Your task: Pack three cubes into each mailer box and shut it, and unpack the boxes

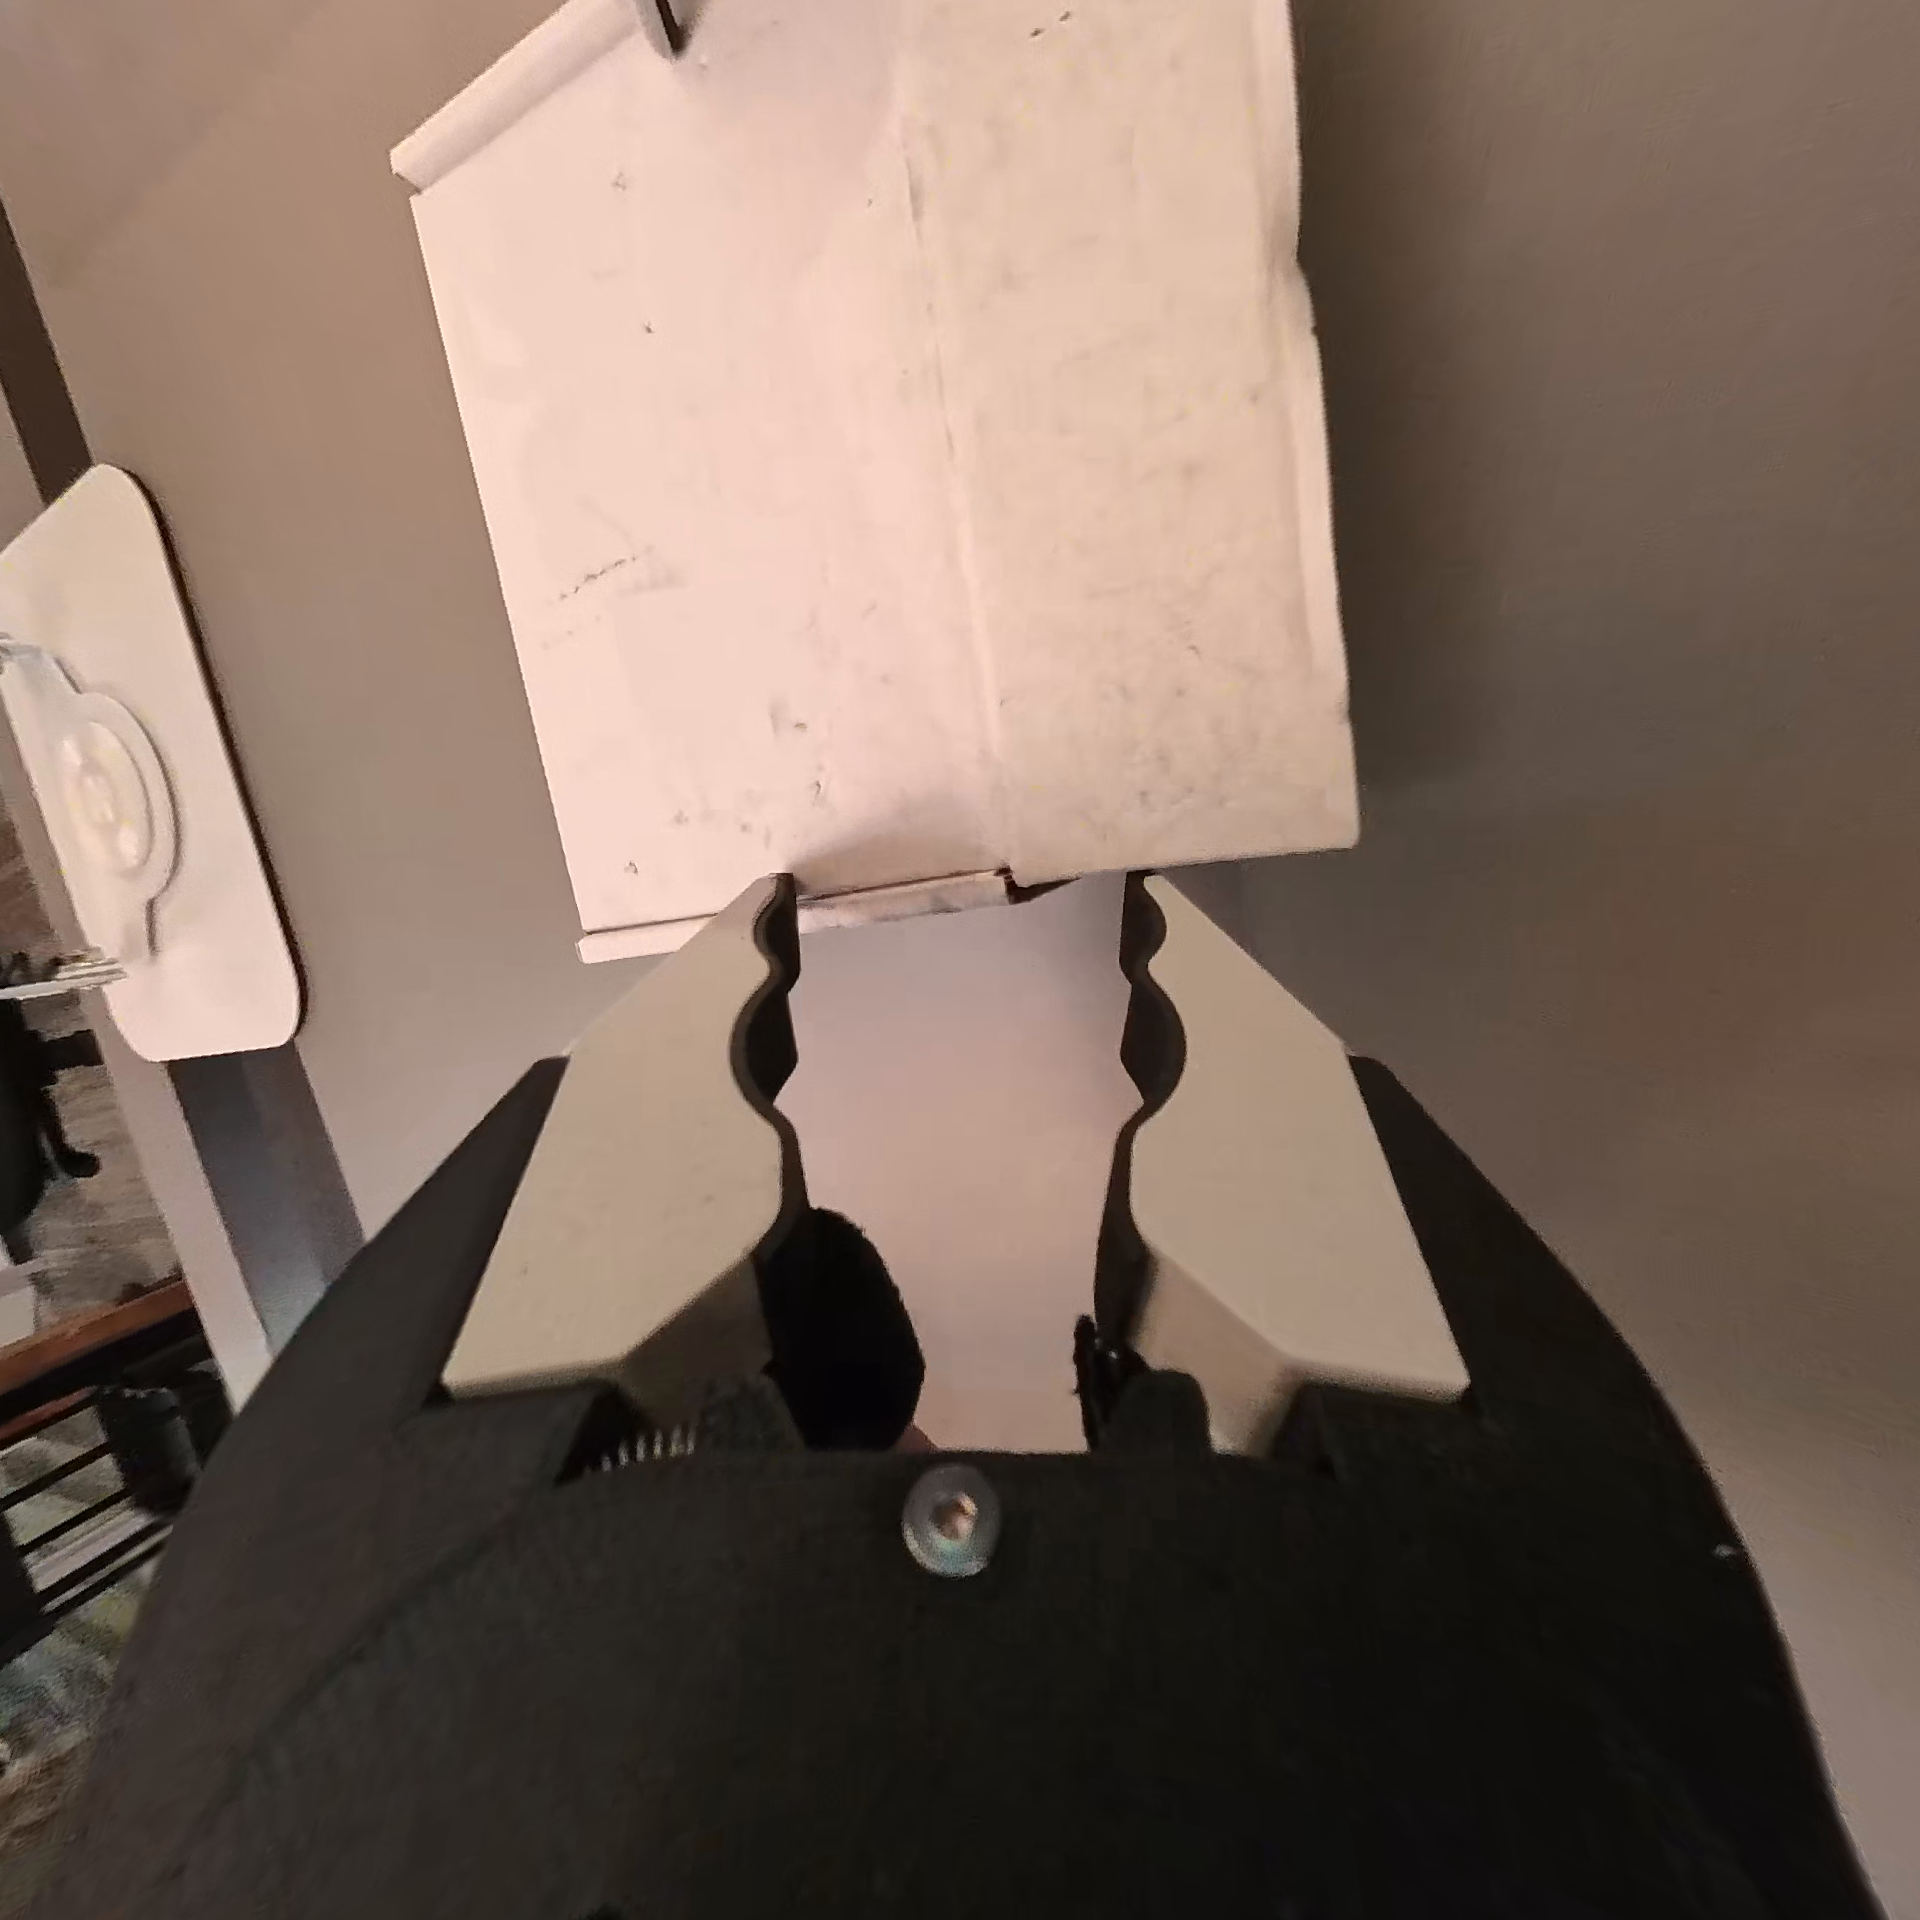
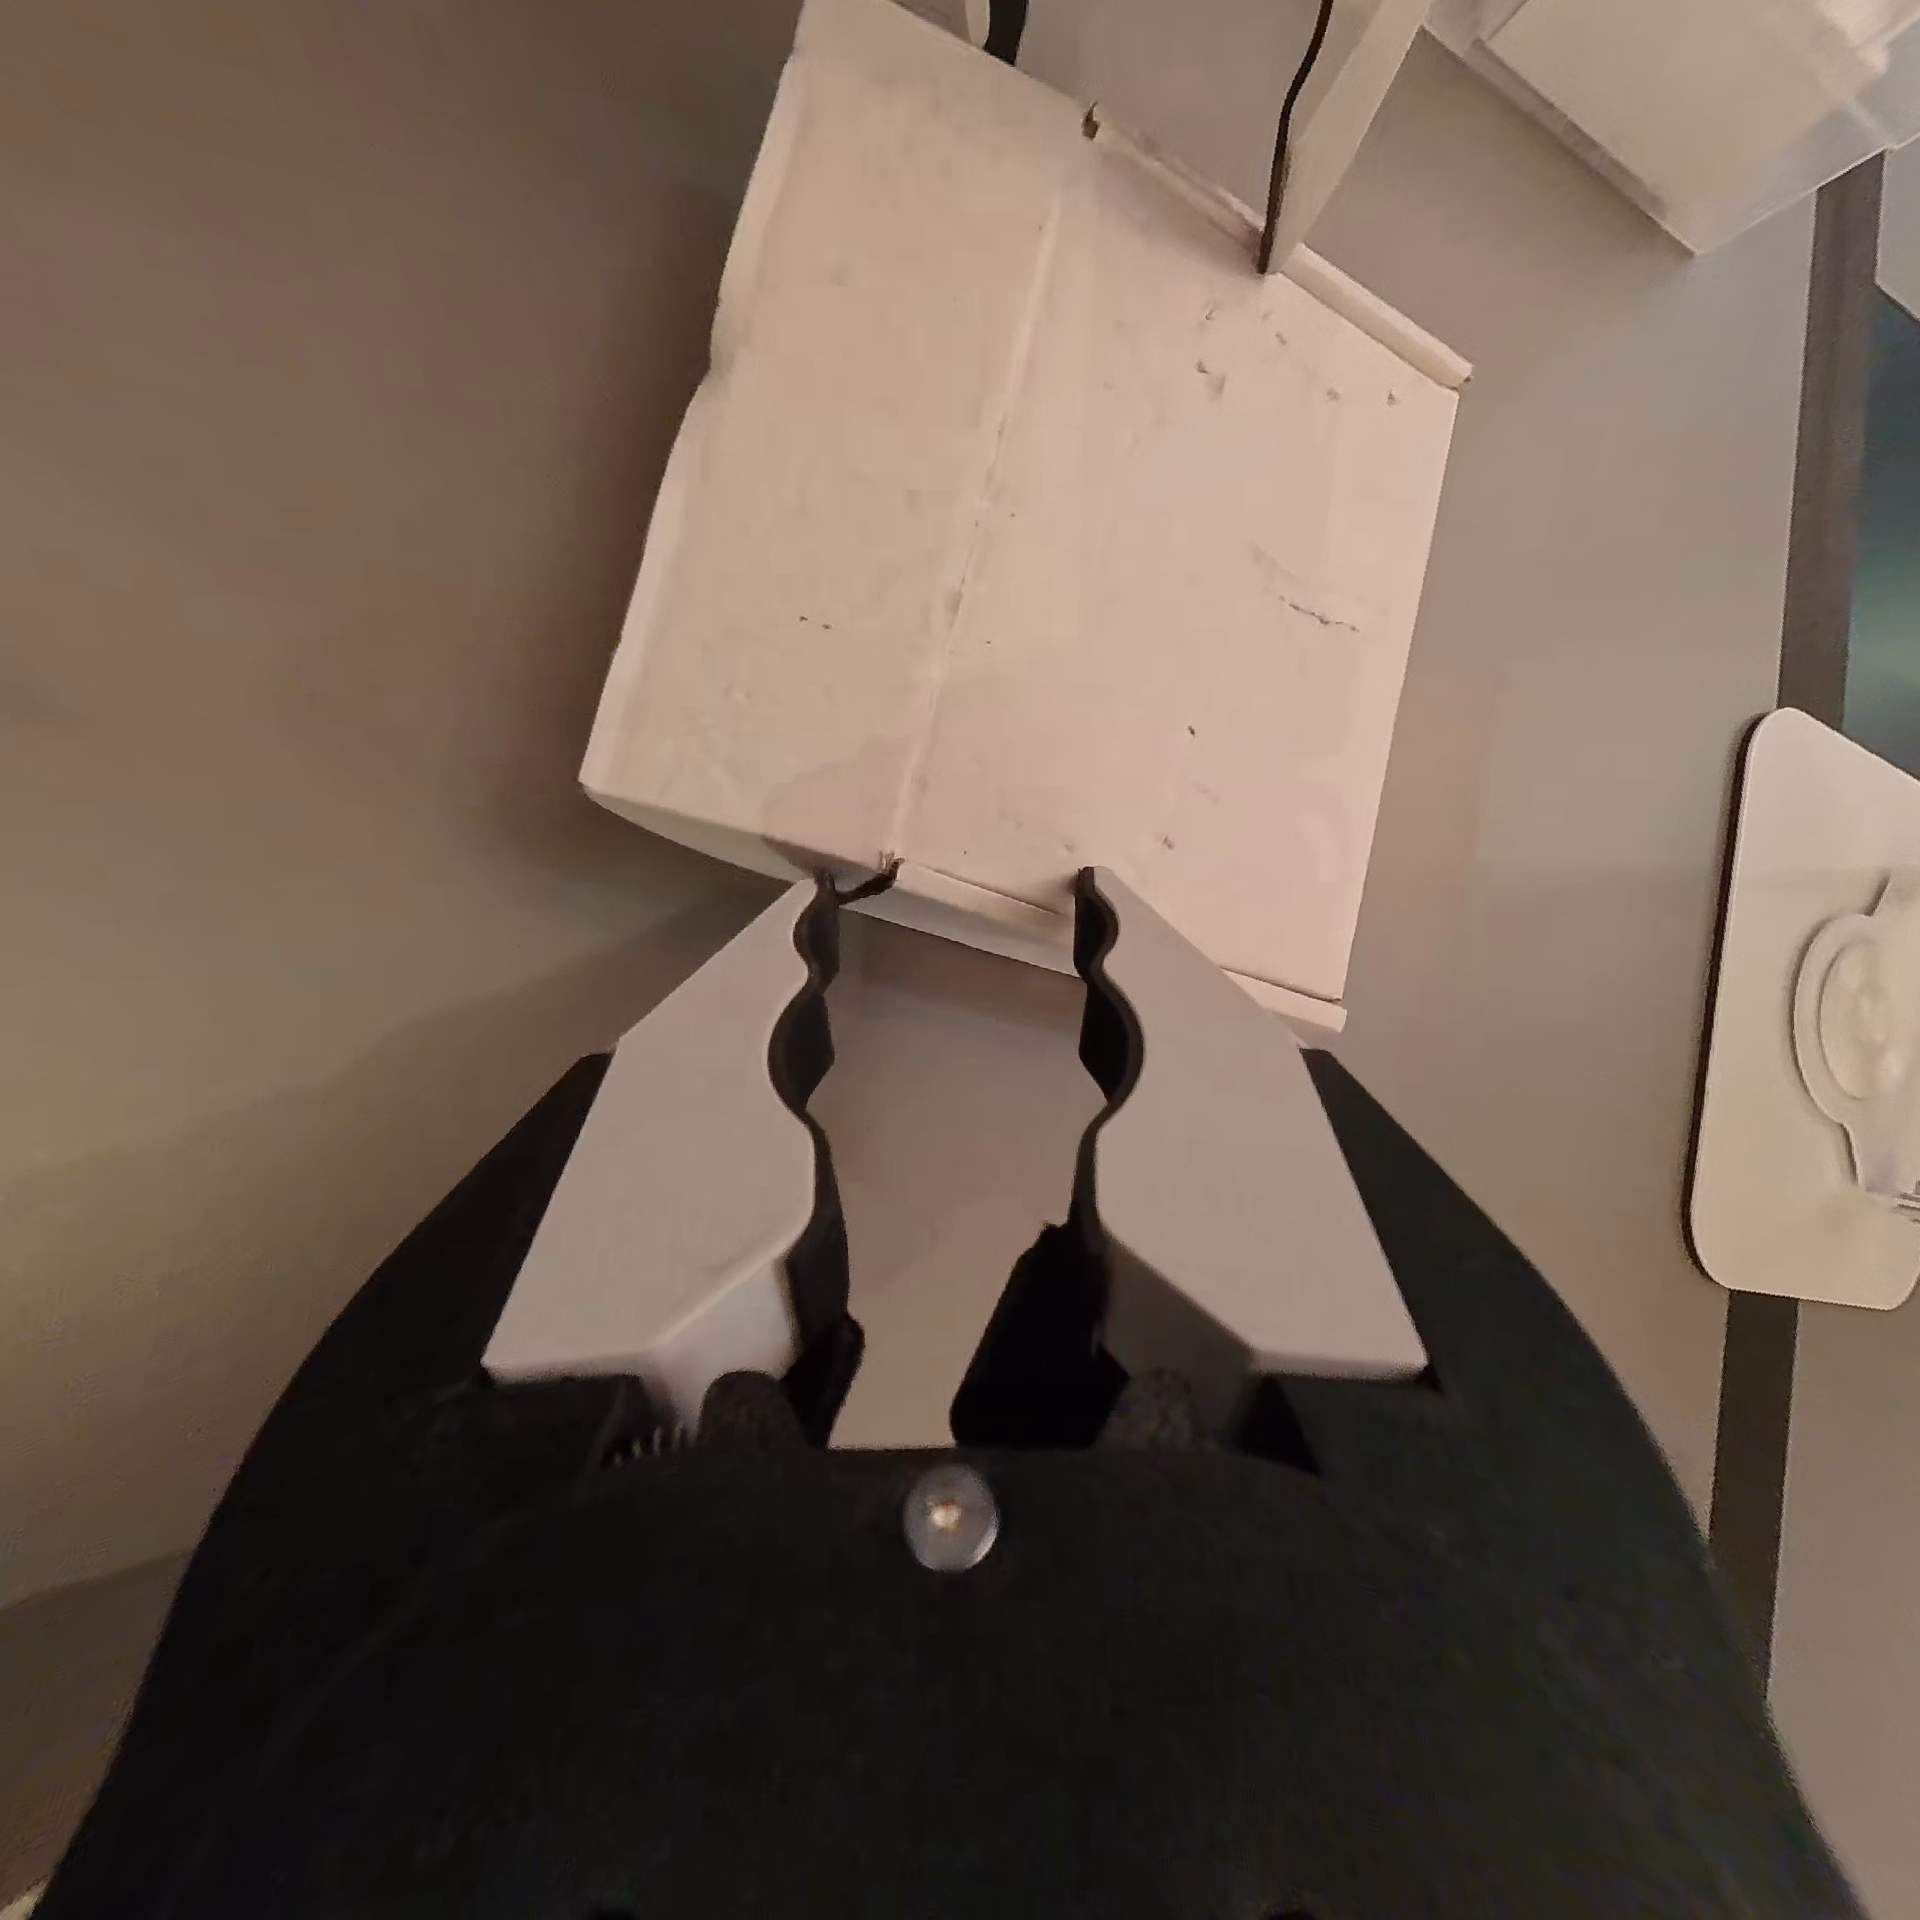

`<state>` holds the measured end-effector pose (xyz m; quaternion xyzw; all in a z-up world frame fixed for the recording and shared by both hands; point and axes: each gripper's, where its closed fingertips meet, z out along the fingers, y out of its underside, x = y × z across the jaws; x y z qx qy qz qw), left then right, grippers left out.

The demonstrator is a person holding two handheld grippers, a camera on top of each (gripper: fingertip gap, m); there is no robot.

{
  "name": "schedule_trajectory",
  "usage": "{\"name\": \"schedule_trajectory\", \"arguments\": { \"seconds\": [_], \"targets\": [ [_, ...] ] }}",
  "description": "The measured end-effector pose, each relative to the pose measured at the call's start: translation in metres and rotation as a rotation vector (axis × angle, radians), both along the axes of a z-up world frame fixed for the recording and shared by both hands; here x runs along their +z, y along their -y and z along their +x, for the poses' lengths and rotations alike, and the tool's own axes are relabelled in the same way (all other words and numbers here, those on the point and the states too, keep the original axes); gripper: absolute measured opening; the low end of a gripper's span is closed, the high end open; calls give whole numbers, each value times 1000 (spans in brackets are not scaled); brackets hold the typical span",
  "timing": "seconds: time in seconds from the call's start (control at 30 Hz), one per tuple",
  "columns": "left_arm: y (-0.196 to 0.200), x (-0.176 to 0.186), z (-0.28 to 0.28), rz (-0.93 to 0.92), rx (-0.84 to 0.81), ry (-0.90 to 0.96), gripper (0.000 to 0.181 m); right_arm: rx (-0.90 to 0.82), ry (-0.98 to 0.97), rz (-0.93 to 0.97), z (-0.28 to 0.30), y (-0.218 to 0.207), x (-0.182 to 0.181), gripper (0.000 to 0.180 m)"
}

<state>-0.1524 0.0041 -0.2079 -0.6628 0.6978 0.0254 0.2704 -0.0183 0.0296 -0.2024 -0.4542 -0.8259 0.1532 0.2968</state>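
A white mailer box lies shut on the grey table, its lid creased down the middle. My left gripper is open and empty, its fingertips at the box's near edge, where a flap seam shows. The same box shows in the right wrist view from the opposite side. My right gripper is open and empty, its fingertips at that side's edge. The left gripper's fingers show beyond the box at its far edge. No cubes are in view.
A white adhesive plate with a clear hook is at the table's edge, left of the box; it also shows in the right wrist view. A clear plastic bin stands at the far right. A dark strip borders the table there.
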Motion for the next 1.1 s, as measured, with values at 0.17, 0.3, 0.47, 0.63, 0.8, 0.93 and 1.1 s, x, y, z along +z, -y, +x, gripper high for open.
{"name": "schedule_trajectory", "arguments": {
  "seconds": [0.17, 0.3, 0.47, 0.63, 0.8, 0.93, 1.1],
  "targets": [
    [-1, 0, 1, -1, 4, 11, 61, -4, -15, -5, 0, -2, 0, 42],
    [-1, -2, 1, 65, 5, -14, 60, -5, 5, 55, 0, -3, -1, 41],
    [-7, -6, 0, 239, 2, -72, 58, 7, 15, 91, 1, -2, -2, 43],
    [-3, -6, 2, 201, 9, -16, 62, 9, -21, -19, 4, -1, 1, 47],
    [-6, -6, 4, 211, 16, -30, 60, 6, 0, 12, 2, 2, 1, 42],
    [-7, -7, 4, 266, 40, -60, 58, 6, 11, 76, 2, 0, 0, 40],
    [-8, -9, 4, 322, 48, -80, 60, 13, 12, 104, 3, 0, 0, 41]
  ]
}}
